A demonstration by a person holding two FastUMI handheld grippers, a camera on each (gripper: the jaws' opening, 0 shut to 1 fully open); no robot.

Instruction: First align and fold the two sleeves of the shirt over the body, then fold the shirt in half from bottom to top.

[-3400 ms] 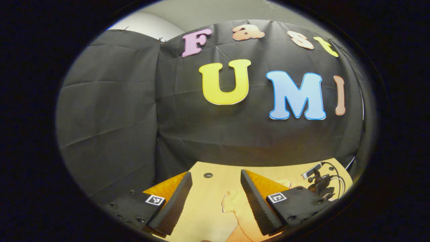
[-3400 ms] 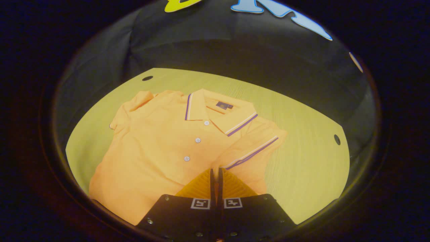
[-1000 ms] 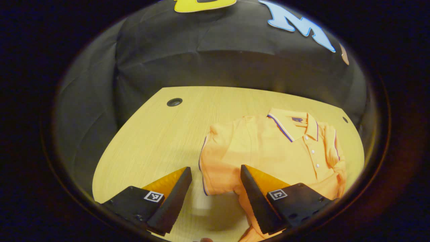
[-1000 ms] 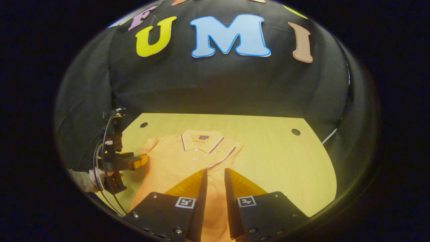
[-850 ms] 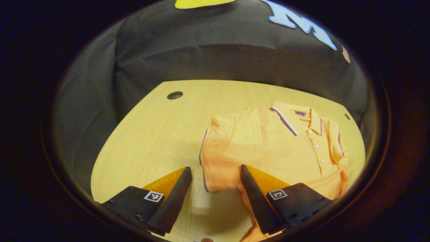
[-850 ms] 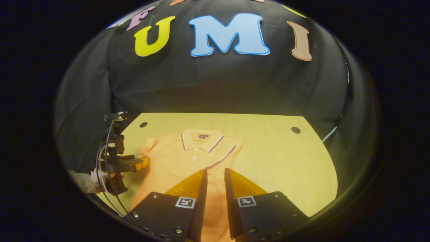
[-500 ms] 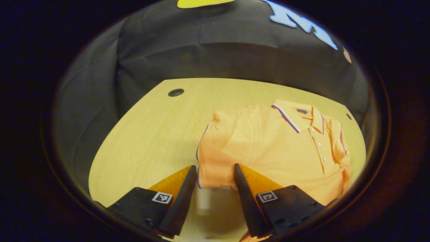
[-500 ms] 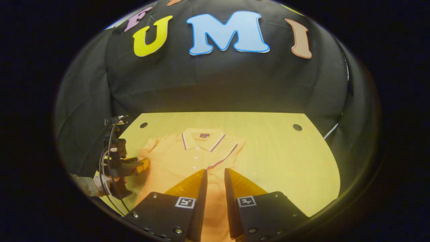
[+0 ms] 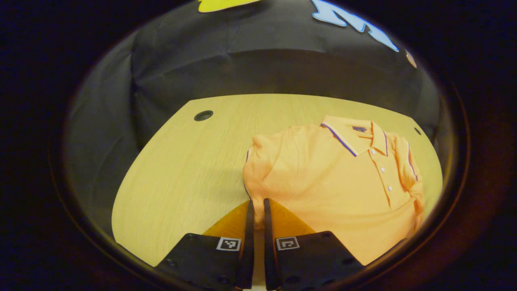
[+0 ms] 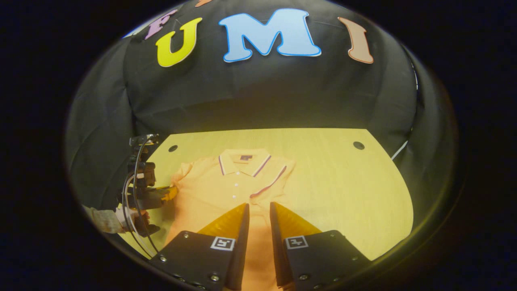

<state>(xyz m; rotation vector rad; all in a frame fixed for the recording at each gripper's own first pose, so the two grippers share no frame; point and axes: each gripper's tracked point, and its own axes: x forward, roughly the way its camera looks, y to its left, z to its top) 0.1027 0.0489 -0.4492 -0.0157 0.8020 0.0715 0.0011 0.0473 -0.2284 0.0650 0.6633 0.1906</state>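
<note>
An orange polo shirt (image 9: 331, 182) lies face up on the wooden table (image 9: 181, 161), collar toward the booth wall. My left gripper (image 9: 258, 201) is shut on the hem of the shirt's left sleeve (image 9: 252, 169), at the shirt's outer edge. In the right gripper view the left gripper (image 10: 171, 192) touches that sleeve from the side. The right sleeve (image 10: 268, 184), with its striped hem, lies folded over the shirt (image 10: 218, 190) body. My right gripper (image 10: 259, 204) hovers over the lower body of the shirt, open by a narrow gap with nothing held.
The table (image 10: 343, 182) has a round cable hole at each far corner (image 9: 203, 115) (image 10: 358, 145). Bare wood stretches to the shirt's left and right. A person's sleeve and hand (image 10: 109, 220) hold the left gripper, with cables looping from it.
My left gripper came down to the table, moved onto the left sleeve hem and shut on it. My right gripper let go of the right sleeve, drew back and now stays nearly still.
</note>
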